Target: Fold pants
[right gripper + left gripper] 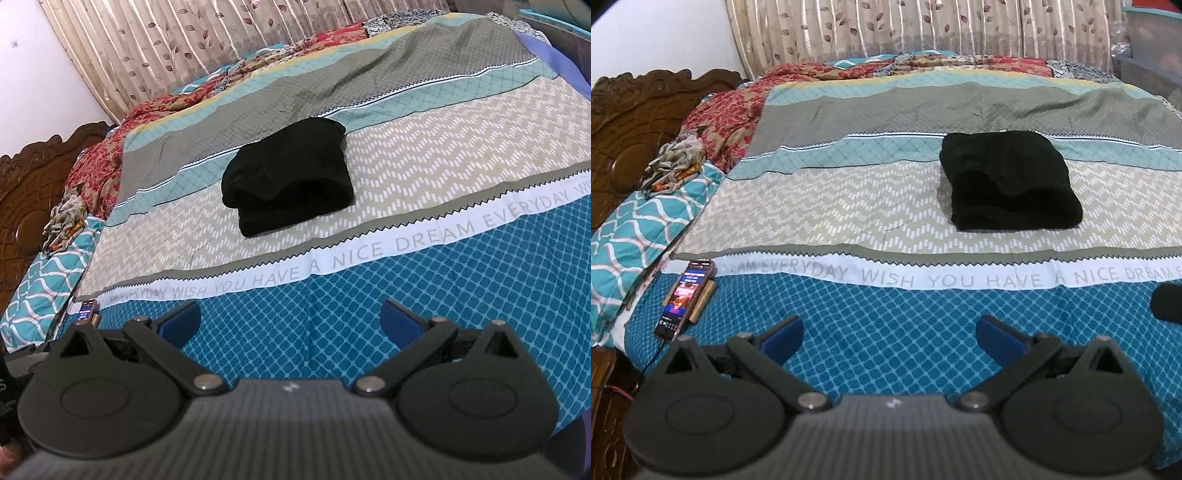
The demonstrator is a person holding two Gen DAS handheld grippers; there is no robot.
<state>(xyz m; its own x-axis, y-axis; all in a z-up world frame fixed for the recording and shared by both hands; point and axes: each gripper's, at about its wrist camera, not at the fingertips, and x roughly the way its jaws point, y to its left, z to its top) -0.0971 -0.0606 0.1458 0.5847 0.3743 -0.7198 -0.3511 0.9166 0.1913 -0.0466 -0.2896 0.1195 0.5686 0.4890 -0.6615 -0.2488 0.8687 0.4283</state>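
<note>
The black pants (1010, 181) lie folded in a compact bundle on the zigzag-patterned band of the bedspread (827, 218), right of centre in the left wrist view. They also show in the right wrist view (291, 177), near the middle. My left gripper (889, 341) is open and empty, held over the blue front part of the bed, well short of the pants. My right gripper (291, 325) is open and empty, also over the blue band and apart from the pants.
A lit phone (685, 299) lies at the bed's front left edge, beside a brass-coloured object (703, 301). Pillows and crumpled red cloth (727, 122) sit by the carved wooden headboard (628, 122) on the left. A curtain (886, 26) hangs behind the bed.
</note>
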